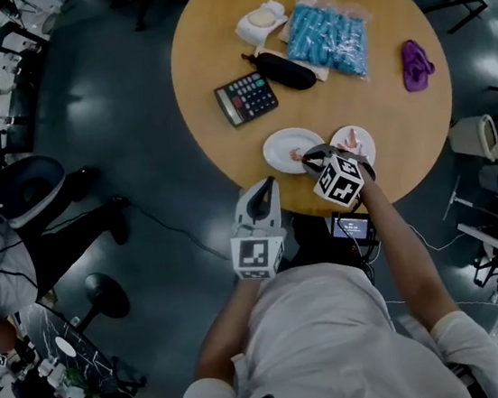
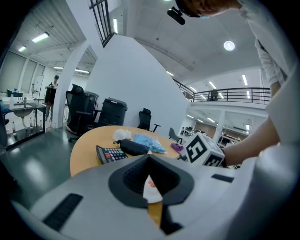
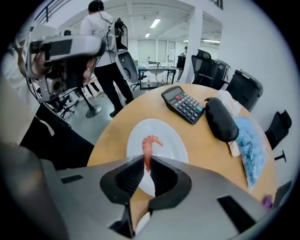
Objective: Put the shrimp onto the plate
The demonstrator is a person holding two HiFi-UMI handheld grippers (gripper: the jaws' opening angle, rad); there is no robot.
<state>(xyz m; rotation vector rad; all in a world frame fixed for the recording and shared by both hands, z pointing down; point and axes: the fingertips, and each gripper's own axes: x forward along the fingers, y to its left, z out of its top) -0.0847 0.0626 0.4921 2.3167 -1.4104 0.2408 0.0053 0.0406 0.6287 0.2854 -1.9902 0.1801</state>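
Right gripper view shows pink, curled shrimp (image 3: 148, 147).

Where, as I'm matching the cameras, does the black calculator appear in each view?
Head view: black button calculator, upper centre.
Left gripper view: calculator, left of centre.
Right gripper view: calculator, upper right of centre.
Shared landmark: black oblong pouch beside it.

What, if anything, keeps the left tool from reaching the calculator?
Likely yes, it can reach: the left tool hovers at the near edge of the table, with only bare tabletop between it and the calculator.
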